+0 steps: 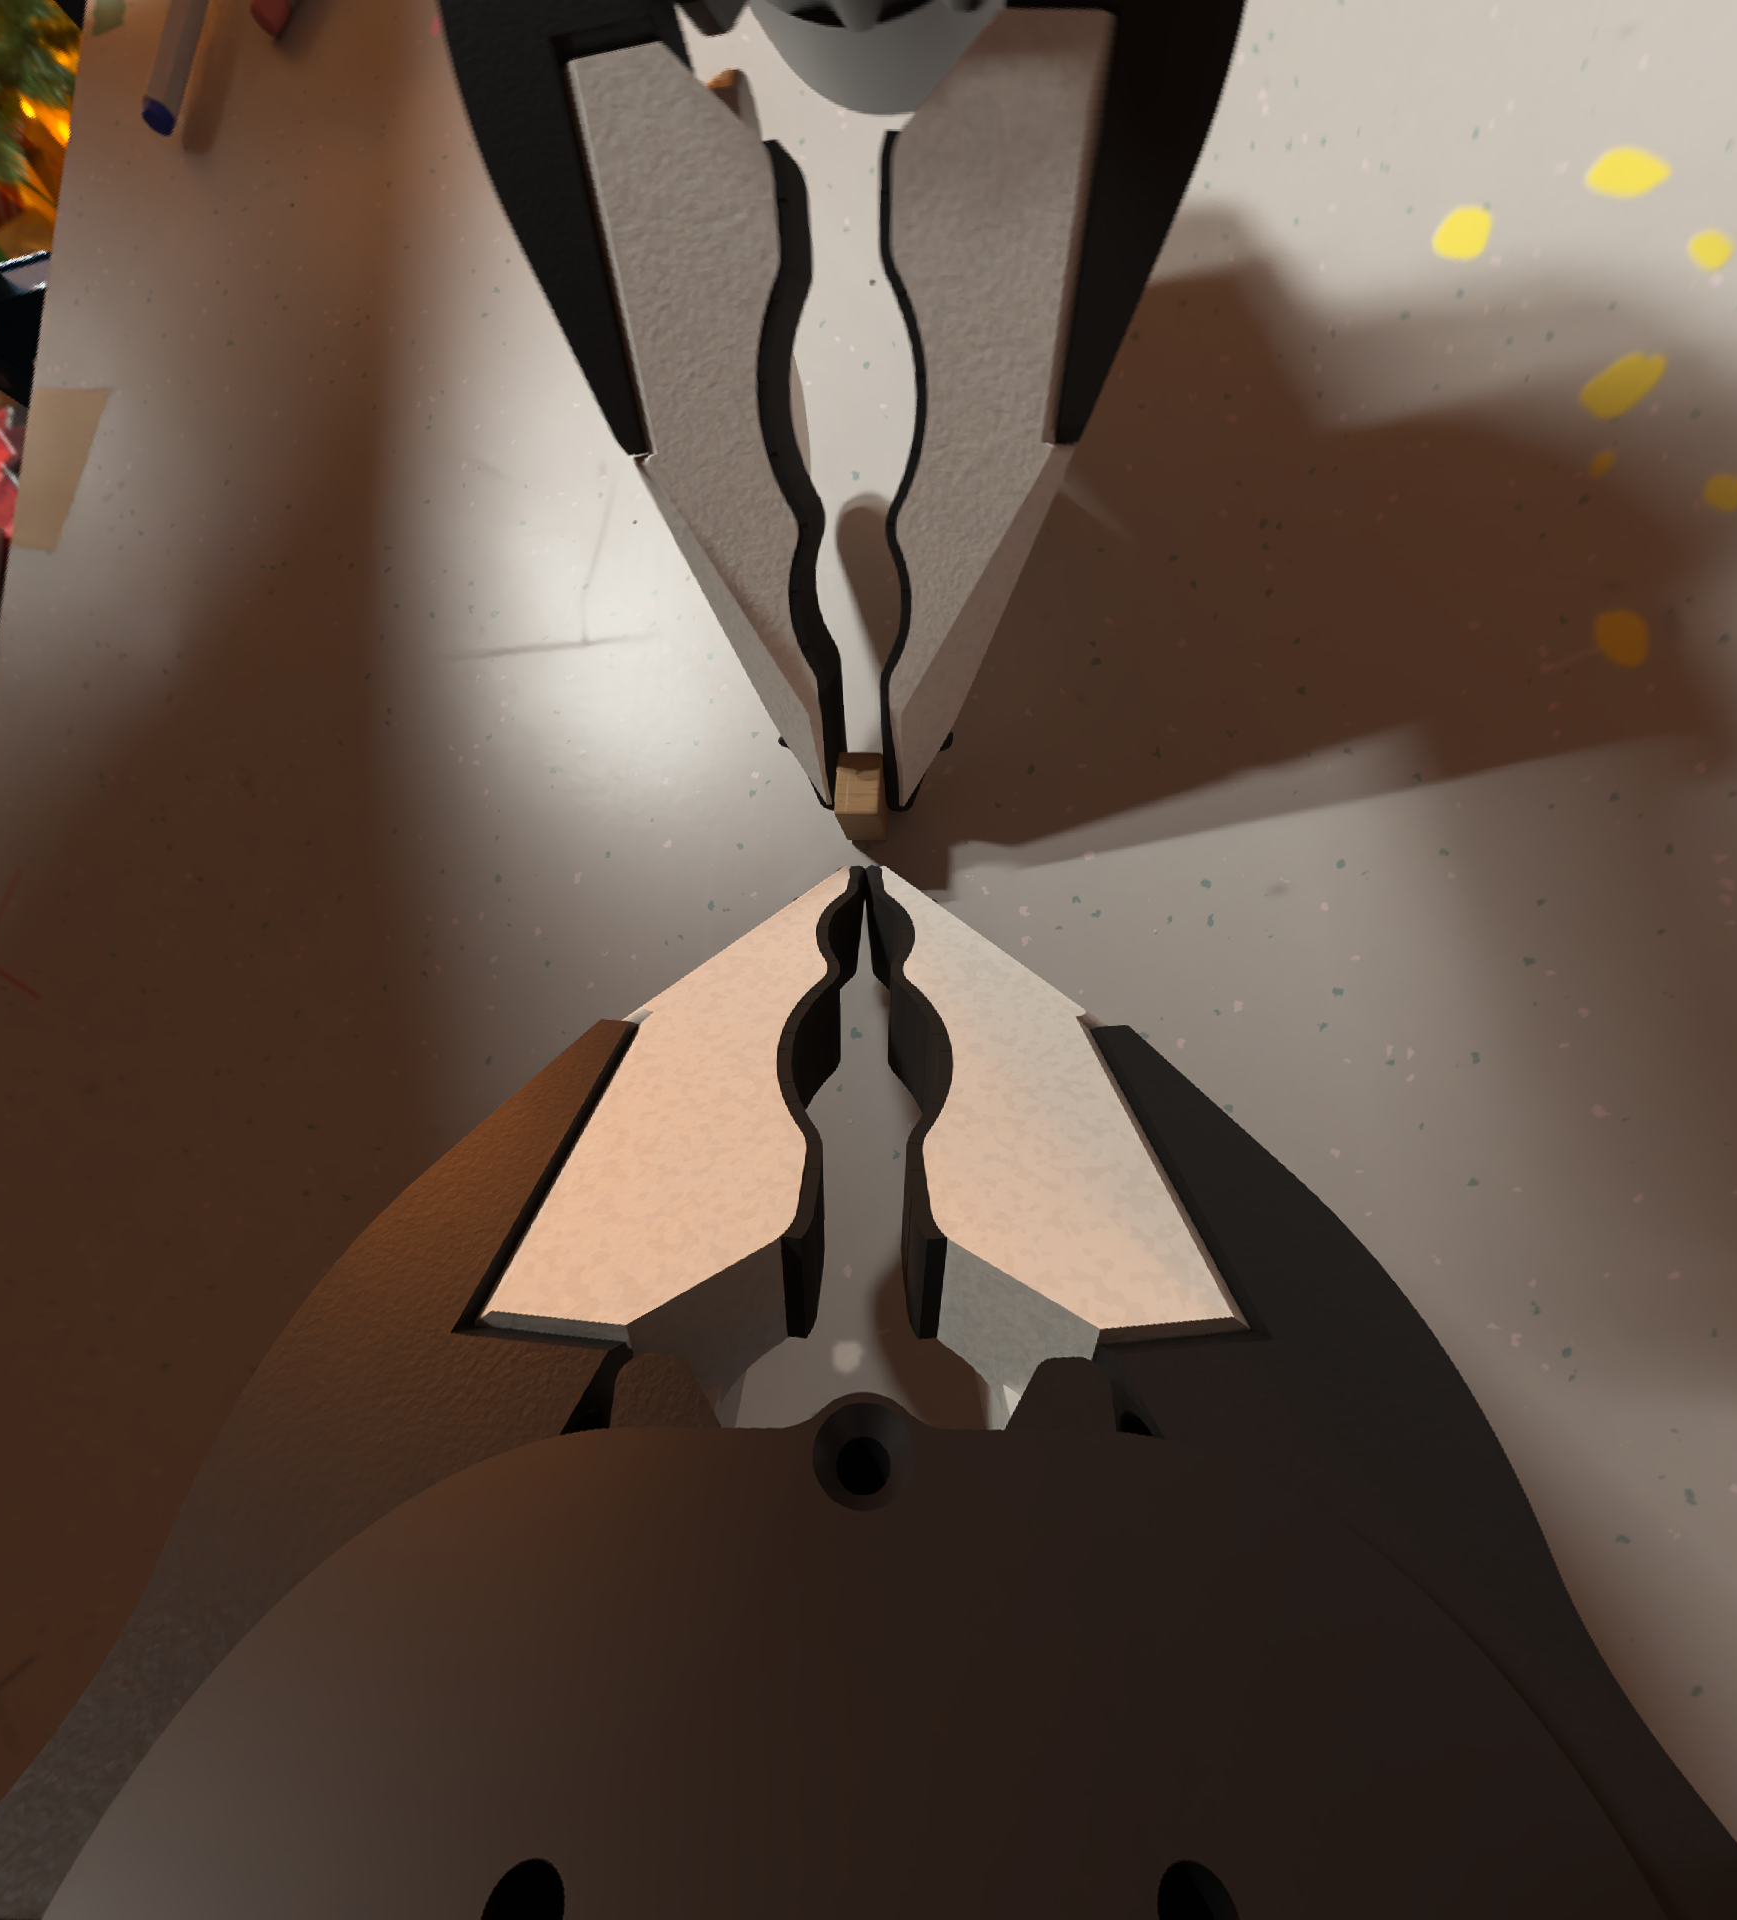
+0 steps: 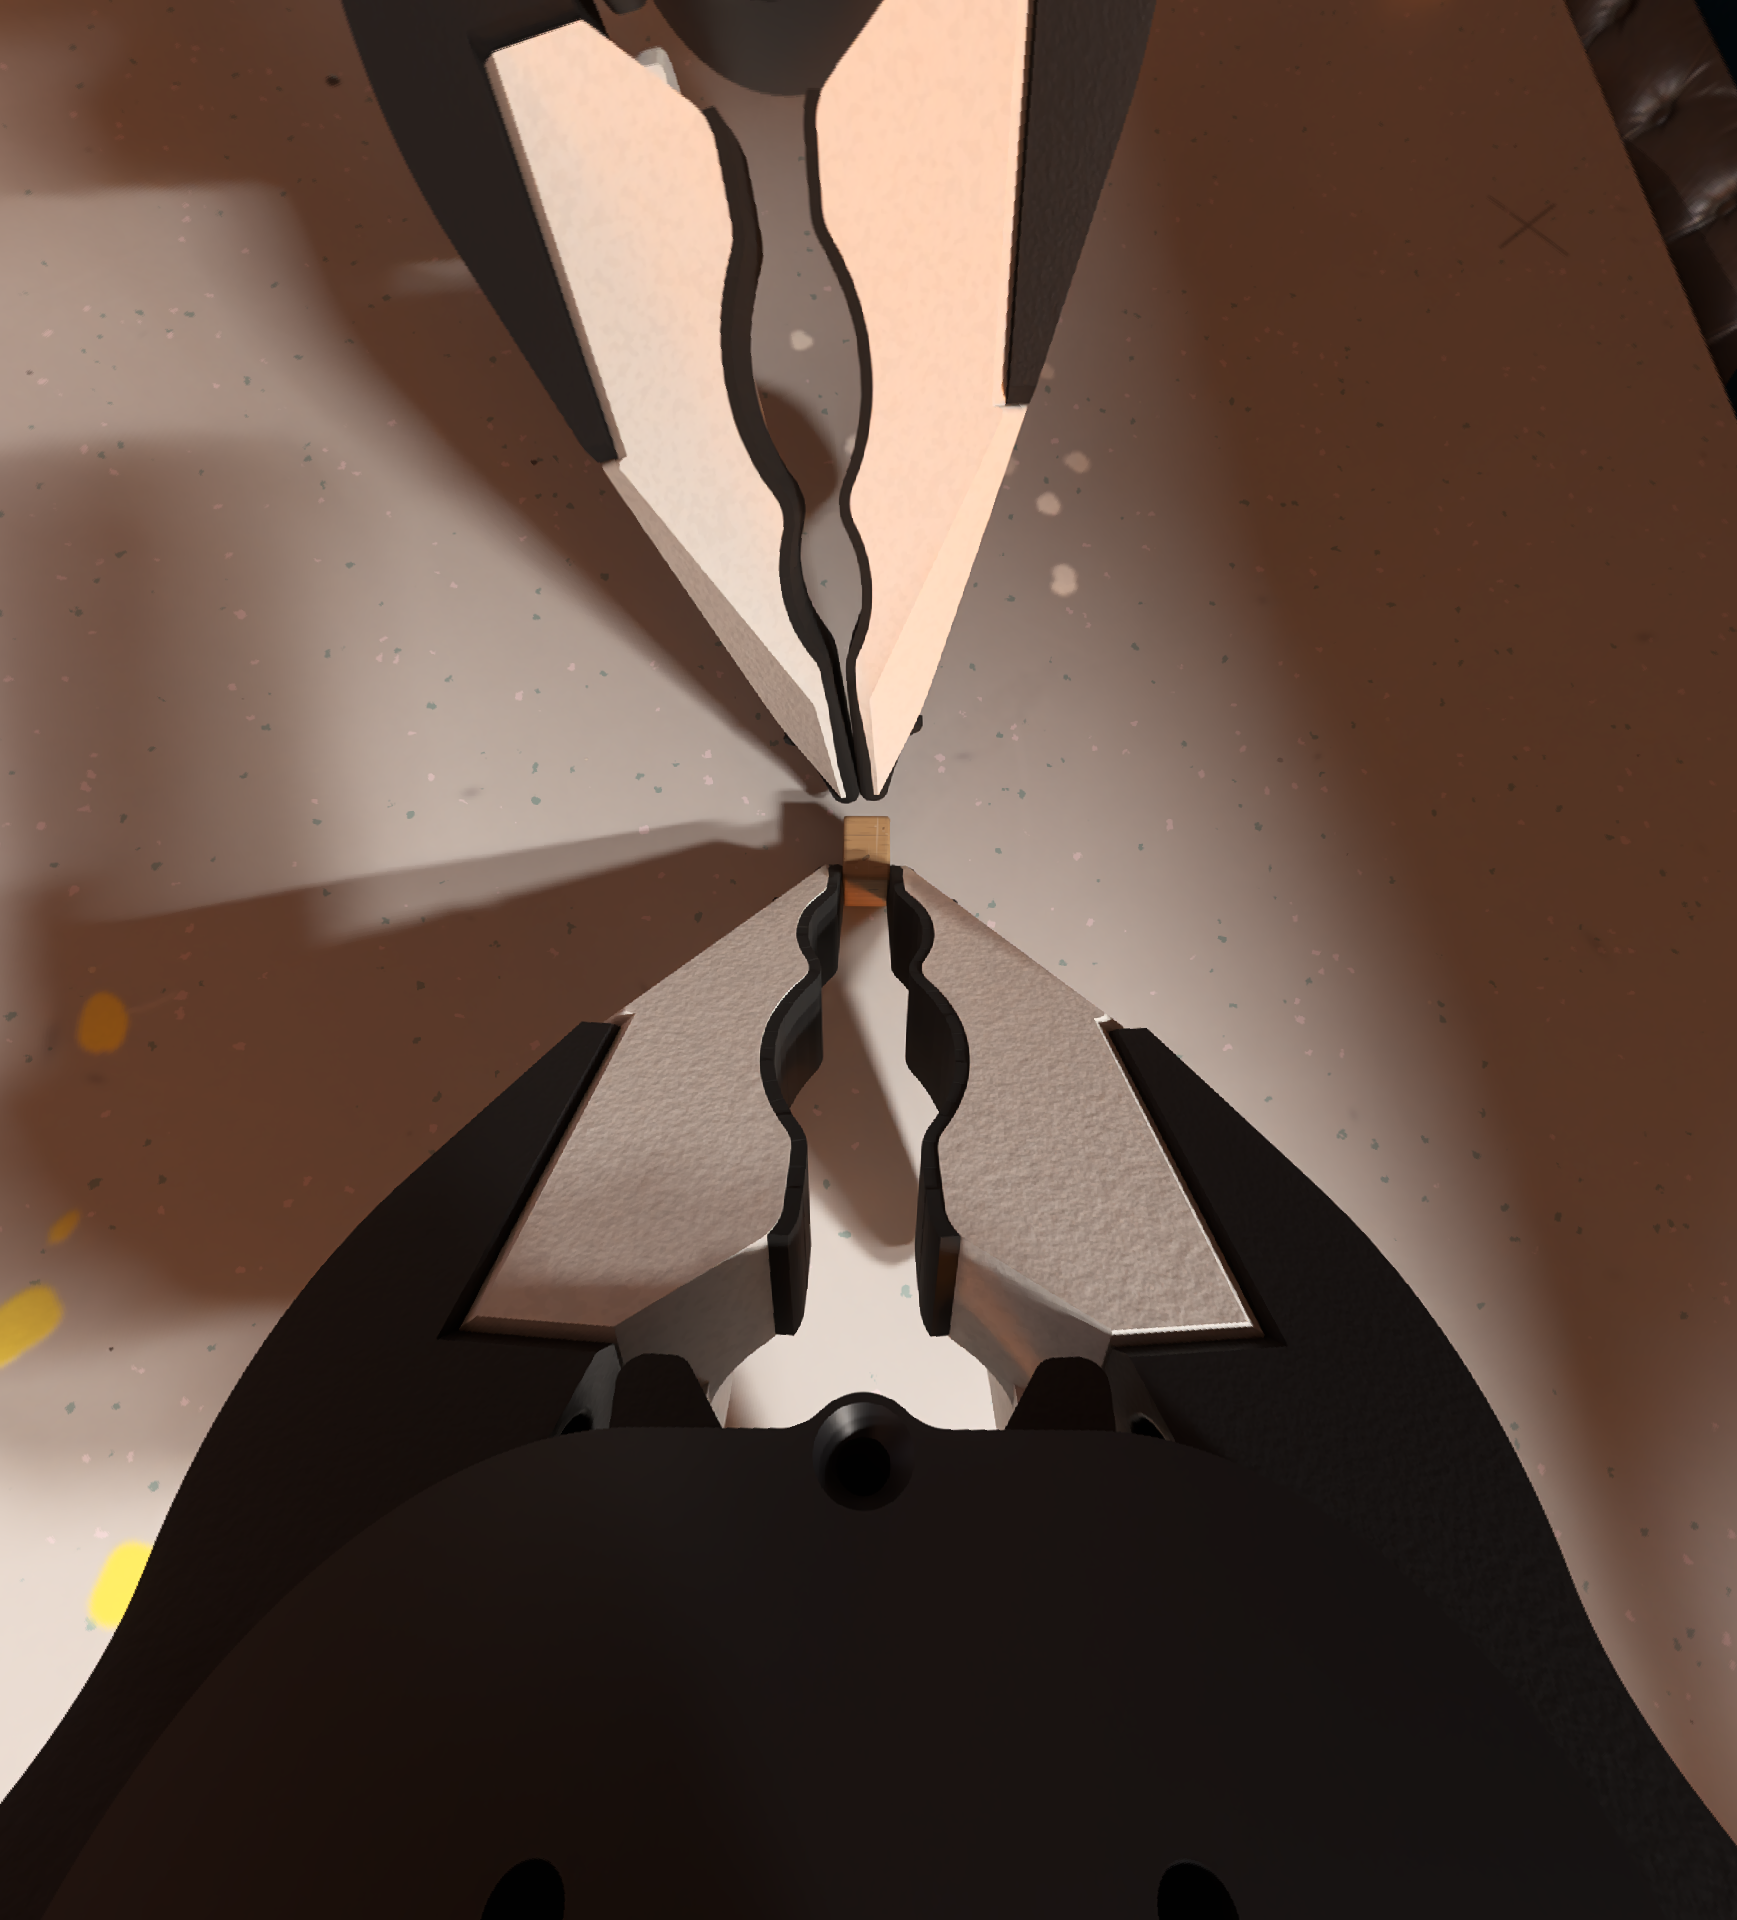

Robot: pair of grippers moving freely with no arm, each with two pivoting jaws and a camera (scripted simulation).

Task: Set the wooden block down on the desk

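The small wooden block (image 2: 866, 844) sits between the fingertips of my right gripper (image 2: 864, 883), which is shut on it. It hangs over the pale speckled desk (image 2: 1259, 935), and I cannot tell whether it touches the desk. My left gripper (image 1: 864, 875) is shut and empty, with its tips just short of the block (image 1: 862, 810). The two grippers face each other tip to tip. The right gripper (image 1: 862, 795) comes in from the top of the left wrist view. The left gripper (image 2: 856, 795) comes in from the top of the right wrist view.
Yellow paint spots (image 1: 1628, 171) mark the desk (image 1: 1363, 1039) to one side. A marker (image 1: 173, 83) and a tan paper slip (image 1: 64, 468) lie near the desk's left edge. A dark padded seat (image 2: 1716, 208) stands beyond the opposite edge.
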